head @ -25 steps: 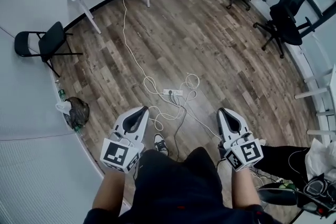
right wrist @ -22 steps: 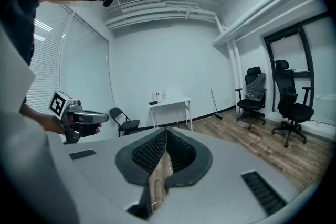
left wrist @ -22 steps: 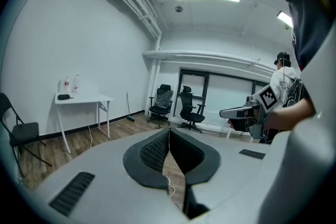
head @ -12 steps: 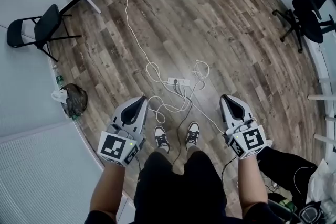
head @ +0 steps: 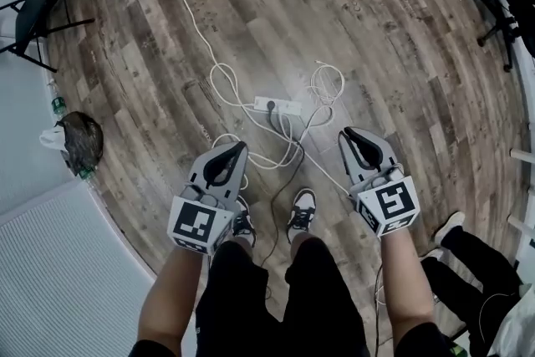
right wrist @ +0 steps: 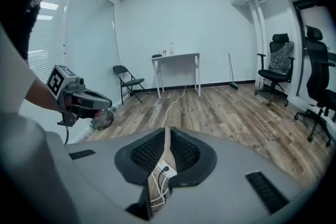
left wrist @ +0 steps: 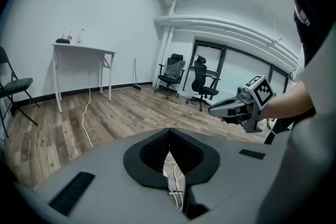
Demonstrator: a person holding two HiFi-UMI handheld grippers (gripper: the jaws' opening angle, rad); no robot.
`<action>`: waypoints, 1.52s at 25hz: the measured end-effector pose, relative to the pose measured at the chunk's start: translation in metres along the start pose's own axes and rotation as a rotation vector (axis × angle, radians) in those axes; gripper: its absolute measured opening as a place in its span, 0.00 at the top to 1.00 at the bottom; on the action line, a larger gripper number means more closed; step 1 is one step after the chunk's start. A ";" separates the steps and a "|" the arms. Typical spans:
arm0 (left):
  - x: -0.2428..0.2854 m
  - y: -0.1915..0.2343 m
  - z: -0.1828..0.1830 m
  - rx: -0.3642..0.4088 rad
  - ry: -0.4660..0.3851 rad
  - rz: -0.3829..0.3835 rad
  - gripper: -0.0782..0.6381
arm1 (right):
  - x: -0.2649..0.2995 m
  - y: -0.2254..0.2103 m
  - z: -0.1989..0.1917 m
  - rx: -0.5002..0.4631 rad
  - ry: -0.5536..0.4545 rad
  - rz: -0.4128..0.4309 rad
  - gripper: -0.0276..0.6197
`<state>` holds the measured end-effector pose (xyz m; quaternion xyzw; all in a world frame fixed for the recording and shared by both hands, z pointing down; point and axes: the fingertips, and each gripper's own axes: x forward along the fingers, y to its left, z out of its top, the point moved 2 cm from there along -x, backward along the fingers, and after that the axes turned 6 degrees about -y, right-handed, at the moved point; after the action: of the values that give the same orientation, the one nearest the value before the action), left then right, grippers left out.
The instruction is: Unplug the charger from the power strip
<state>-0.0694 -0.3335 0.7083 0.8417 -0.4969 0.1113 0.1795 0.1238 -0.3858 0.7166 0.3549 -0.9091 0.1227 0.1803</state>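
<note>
Lying on the wood floor (head: pixel 393 38) at 12 o'clock from the person's shoes (head: pixel 302 207), the white power strip (head: pixel 279 106) sits among loose white cables (head: pixel 287 148). A dark charger plug (head: pixel 270 105) is seated near its left end. The left gripper (head: pixel 237 147) hangs at the strip's 7 o'clock and the right gripper (head: pixel 346 132) at its 4 o'clock. Both are clear of it, jaws pressed together on nothing. The step appears to be the approach. Next, one gripper must spread, descend and pinch the plug, while the other probably steadies the strip.
</note>
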 end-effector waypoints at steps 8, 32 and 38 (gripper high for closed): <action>0.098 0.042 -0.172 0.053 0.104 -0.041 0.86 | 0.087 -0.027 -0.192 0.022 0.138 0.036 0.84; 0.271 0.107 -0.458 0.047 0.334 -0.215 0.86 | 0.296 -0.029 -0.451 -0.483 0.440 0.417 0.64; 0.274 0.111 -0.460 -0.028 0.367 -0.226 0.86 | 0.303 -0.025 -0.450 -0.559 0.456 0.442 0.78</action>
<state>-0.0393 -0.4113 1.2483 0.8551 -0.3598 0.2353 0.2899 0.0429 -0.4276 1.2521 0.0526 -0.8985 -0.0177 0.4354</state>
